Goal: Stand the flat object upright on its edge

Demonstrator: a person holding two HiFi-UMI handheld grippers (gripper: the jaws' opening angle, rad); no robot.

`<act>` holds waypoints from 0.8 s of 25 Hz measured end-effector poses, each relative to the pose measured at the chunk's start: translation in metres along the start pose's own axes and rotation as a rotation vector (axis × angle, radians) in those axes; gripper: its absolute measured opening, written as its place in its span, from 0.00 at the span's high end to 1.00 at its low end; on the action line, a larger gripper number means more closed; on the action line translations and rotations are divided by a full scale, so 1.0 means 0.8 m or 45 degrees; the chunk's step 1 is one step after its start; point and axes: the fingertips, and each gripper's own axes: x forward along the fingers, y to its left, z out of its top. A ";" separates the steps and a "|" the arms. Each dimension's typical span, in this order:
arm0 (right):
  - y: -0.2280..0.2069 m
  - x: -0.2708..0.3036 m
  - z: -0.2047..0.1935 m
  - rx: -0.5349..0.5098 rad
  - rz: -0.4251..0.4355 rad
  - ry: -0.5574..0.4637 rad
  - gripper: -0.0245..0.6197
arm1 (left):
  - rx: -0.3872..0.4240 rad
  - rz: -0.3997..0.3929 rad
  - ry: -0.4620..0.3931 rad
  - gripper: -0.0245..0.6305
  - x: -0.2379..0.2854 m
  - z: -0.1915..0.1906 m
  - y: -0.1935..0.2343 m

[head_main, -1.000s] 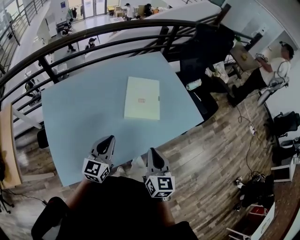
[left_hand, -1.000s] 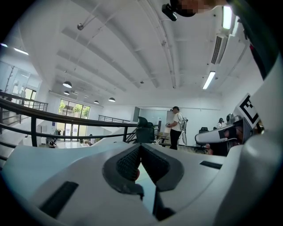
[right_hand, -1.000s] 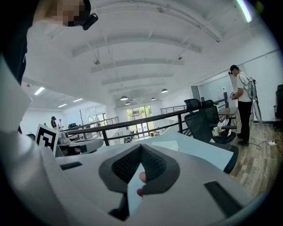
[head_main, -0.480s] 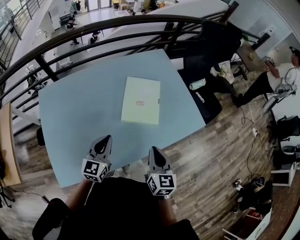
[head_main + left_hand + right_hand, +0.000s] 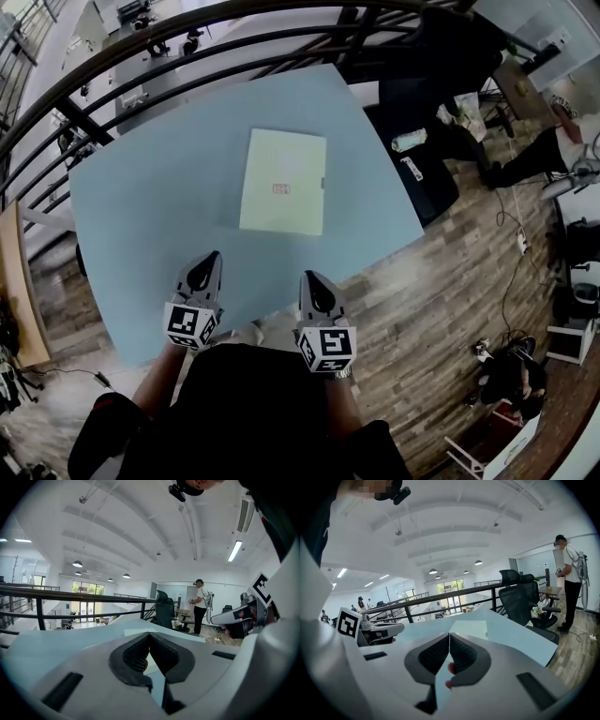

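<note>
Grippers both have jaws pressed together, holding nothing: left gripper and right gripper hover side by side at the near edge of the blue bench. Pale flat object lies flat mid-bench, well apart from them.

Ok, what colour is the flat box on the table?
Pale yellow-green box, small red mark on top; clearest in the head view.

Left tool: pale grey tapered shell with a dark oval recess on top, lower left of the frame.
Right tool: same grey shell and shape, lower centre.
Marker cubes: white faces with black square patterns, one behind each tool.
Pads: dark grey, ribbed.
Clothing: black top, seemingly short-sleeved.
</note>
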 end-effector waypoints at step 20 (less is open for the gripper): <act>-0.109 0.091 -0.091 0.112 -0.002 0.193 0.95 | -0.010 0.027 0.202 0.96 0.097 -0.094 0.016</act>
